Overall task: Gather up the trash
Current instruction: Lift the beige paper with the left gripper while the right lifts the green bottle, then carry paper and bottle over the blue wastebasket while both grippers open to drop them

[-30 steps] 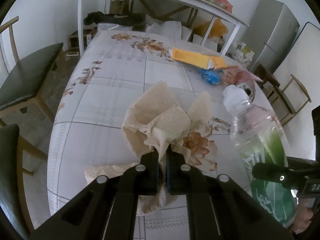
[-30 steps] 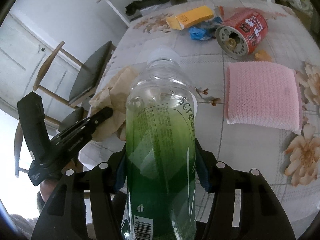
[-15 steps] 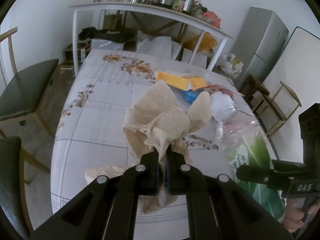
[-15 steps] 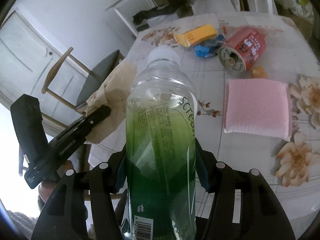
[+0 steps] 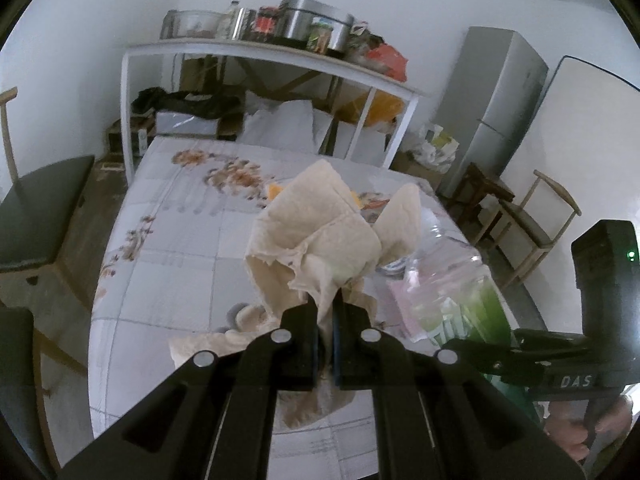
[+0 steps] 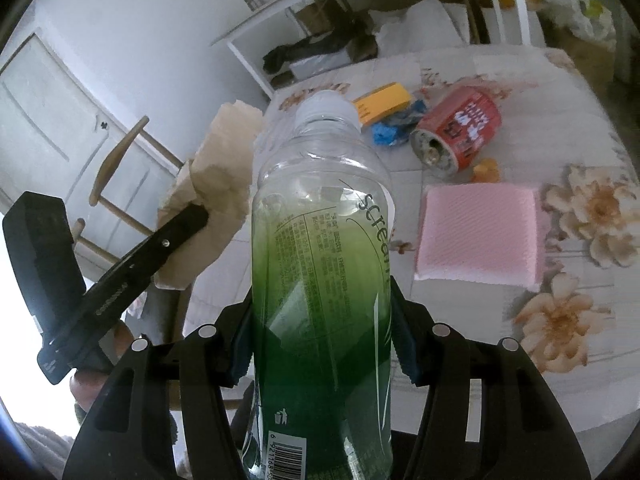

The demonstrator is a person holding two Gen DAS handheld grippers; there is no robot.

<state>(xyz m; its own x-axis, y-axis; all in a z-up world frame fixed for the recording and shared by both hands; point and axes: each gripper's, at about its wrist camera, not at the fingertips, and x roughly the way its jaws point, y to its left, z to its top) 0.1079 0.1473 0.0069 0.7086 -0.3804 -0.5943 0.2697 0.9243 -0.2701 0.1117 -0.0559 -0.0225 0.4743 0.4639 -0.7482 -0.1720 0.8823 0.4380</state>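
The left gripper [image 5: 326, 312] has its jaws pressed almost fully together on a crumpled beige paper napkin [image 5: 320, 240], which fans out above the 2 fingertips and hangs in a fold below them, clear of the table [image 5: 168, 248]. From the right wrist camera the same gripper [image 6: 196, 216] shows side-on at the left edge, with the napkin [image 6: 216, 184] bunched at its tip.

The right gripper [image 6: 322, 344] stands at a middling width, its 2 blue-lined pads [image 6: 404, 340] clamped against the sides of a clear plastic bottle [image 6: 320, 264] with a green-tinted label and a white cap [image 6: 326, 106]. The bottle points away along the fingers, lifted off the floral tablecloth. In the left wrist view the bottle [image 5: 452, 300] appears blurred at right, beside the napkin, with the right gripper [image 5: 472, 350] crossing below it.

On the table beyond the bottle lie a red can [image 6: 460, 128] on its side, a yellow carton [image 6: 382, 102], a crumpled blue wrapper [image 6: 390, 130], a small orange scrap [image 6: 486, 170] and a pink folded cloth [image 6: 478, 236].

The napkin hides most of that litter in the left wrist view; only a sliver of yellow shows behind it. The bottle's base is cut off by the lower frame edge, and its small label print is unreadable. The hand holding the left gripper is mostly concealed behind the tool [image 6: 40, 264]. Items on the white shelf [image 5: 272, 50] are too blurred to name beyond a metal pot [image 5: 308, 20].
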